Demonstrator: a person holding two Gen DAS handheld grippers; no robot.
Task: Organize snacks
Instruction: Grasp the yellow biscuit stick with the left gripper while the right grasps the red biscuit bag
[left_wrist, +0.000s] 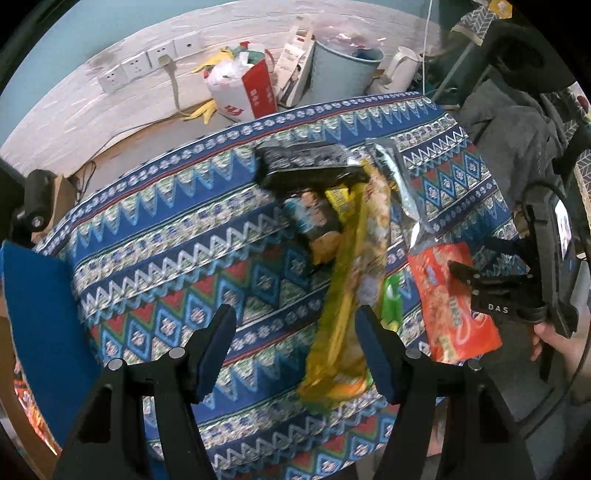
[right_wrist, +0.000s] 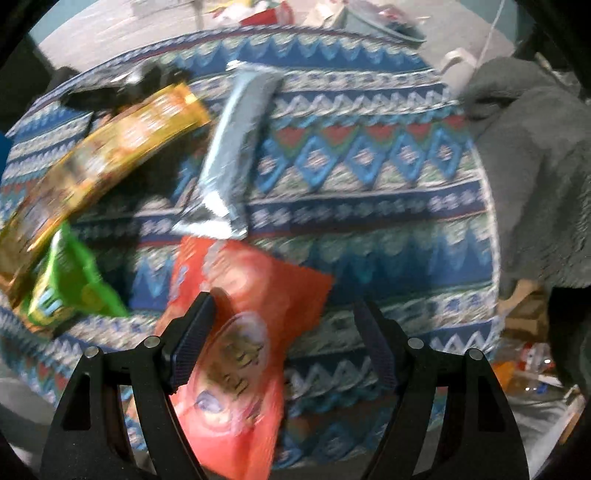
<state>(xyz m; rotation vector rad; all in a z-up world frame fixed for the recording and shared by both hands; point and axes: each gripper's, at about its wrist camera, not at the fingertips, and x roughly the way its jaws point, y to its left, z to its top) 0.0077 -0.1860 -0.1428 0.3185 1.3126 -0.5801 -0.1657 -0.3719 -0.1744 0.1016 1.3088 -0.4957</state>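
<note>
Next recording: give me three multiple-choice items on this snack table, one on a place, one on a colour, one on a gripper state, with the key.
1. Where does the silver packet lie relative to the orange packet in the right wrist view?
A. above it in the picture
B. under it
C. off the table

2. What colour is the small packet beside the long yellow packet?
A. purple
B. green
C. white

3. How does the left gripper stand?
A. shut on the kettle
B. shut on nothing
C. open, nothing held

Key: 1 A, the silver packet sits farther up the patterned cloth; 2 B, it is bright green; 3 C, the fingers stand apart, touching no packet.
</note>
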